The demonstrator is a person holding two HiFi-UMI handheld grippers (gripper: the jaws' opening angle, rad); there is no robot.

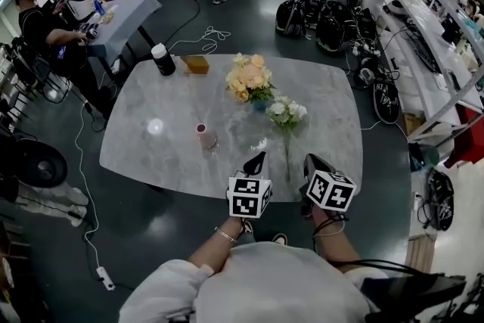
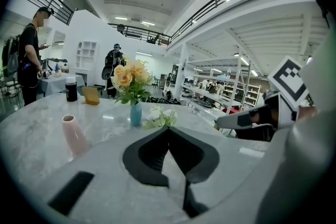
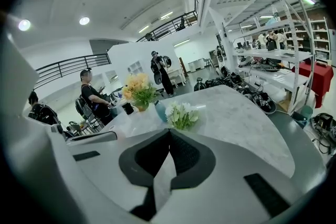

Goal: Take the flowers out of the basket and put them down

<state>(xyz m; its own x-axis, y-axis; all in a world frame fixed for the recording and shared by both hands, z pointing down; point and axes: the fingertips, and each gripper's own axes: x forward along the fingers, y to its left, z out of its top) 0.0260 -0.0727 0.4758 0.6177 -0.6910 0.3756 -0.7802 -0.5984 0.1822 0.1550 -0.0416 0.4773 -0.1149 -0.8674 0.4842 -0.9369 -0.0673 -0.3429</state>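
No basket in any view, so task status is a judgement. Left gripper [image 1: 255, 160] and right gripper [image 1: 311, 160] both hover over the near edge of the worktop [image 1: 174, 163], side by side. Each has its jaws pressed together w/ nothing btwn them. White flowers [image 1: 286, 111] sit just ahead of the grippers, the long stem running back toward them. Can't tell if they lie flat or stand in a clear vase. Yellow bouquet [image 1: 248, 77] stands upright in a blue vase [image 1: 259, 104] just behind the white ones. Pink vase [image 1: 205, 135] is to the left, apart from both. Nothing is held and all flowers rest on the worktop, so this is prob. either the very start or the end, w/ hands parked. If more is left, it's a reach for the white flowers.
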